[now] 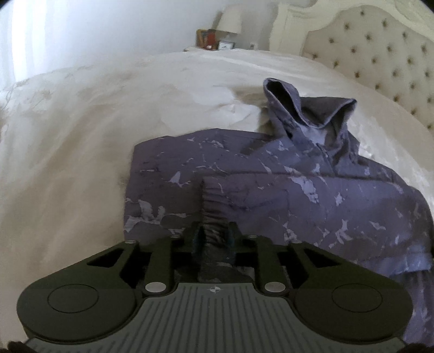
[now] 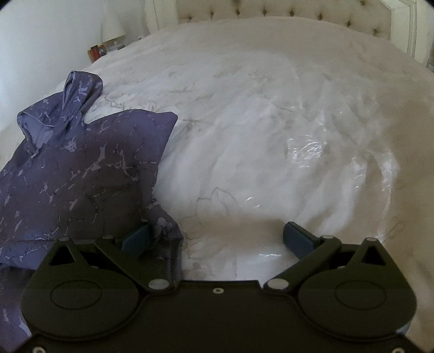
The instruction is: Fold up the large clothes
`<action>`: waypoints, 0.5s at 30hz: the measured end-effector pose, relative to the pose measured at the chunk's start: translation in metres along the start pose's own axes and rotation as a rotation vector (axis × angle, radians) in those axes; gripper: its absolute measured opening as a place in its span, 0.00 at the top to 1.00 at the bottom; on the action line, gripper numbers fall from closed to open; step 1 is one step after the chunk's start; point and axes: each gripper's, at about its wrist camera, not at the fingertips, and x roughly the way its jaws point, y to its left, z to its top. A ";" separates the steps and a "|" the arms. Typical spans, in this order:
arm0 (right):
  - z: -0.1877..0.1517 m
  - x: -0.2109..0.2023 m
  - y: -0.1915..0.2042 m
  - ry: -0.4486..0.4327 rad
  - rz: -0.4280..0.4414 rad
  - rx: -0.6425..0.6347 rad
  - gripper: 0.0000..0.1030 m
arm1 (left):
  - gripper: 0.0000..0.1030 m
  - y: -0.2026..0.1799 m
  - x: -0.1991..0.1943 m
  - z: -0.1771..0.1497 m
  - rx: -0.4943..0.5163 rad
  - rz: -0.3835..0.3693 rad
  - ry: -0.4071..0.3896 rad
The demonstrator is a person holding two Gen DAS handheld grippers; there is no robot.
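A purple hooded jacket [image 1: 284,173] with pale marbled marks lies on the white bedcover [image 1: 81,141], hood [image 1: 306,108] towards the headboard. One sleeve is folded across the body. Its gathered cuff [image 1: 214,206] sits between the narrow jaws of my left gripper [image 1: 215,236], and the pads touch it on both sides. In the right wrist view the jacket [image 2: 81,168] fills the left side. My right gripper [image 2: 217,239] stands wide open over the bedcover [image 2: 271,135]. A jacket corner [image 2: 165,225] rests against the inner side of its left finger [image 2: 135,239].
A tufted cream headboard [image 1: 379,54] runs behind the bed. A bedside table [image 1: 217,43] with a lamp [image 1: 230,21], a small clock and boxes stands by the wall. The bedcover is wrinkled and glossy to the right of the jacket.
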 end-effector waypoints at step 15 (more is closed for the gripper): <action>-0.005 -0.017 -0.013 -0.105 0.022 0.084 0.01 | 0.06 -0.034 0.010 -0.037 0.208 -0.030 -0.122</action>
